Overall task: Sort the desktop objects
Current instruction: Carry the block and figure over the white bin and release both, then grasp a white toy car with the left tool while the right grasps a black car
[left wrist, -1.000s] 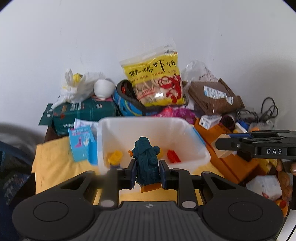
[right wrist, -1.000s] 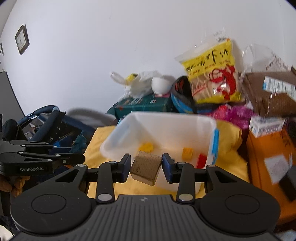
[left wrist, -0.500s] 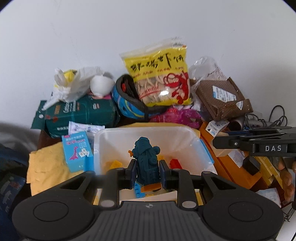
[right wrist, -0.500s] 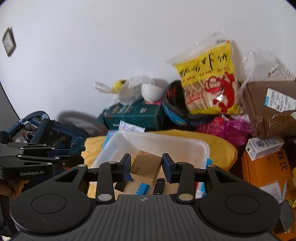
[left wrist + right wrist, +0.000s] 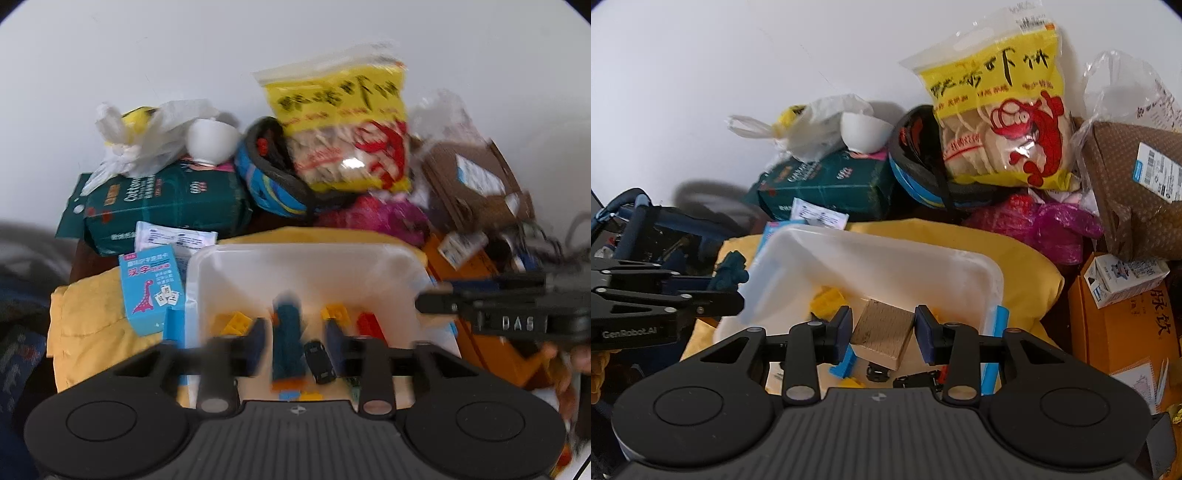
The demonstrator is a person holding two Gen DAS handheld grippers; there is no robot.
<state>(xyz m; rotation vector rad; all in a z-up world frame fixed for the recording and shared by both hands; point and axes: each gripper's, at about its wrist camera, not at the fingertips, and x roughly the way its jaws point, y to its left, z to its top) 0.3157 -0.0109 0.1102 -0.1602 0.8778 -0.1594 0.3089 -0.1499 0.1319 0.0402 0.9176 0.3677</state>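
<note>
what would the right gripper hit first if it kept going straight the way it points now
Probably the floor of the white bin, near the yellow bricks. The right gripper, gripping a wooden block, points down into it, though depth is hard to judge.

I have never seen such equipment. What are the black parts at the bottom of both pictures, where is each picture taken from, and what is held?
There is no robot. A person holds a two-finger tool in each hand, each with a wide-angle camera looking along its fingers. One picture is from the left hand-held gripper, the other from the right hand-held gripper. Both are over a white bin on a cluttered desk; yellow bricks and a black toy car lie inside. The left jaws have just been opening, so the teal toy figure between them is free. The right one clamps a wooden block.
</note>
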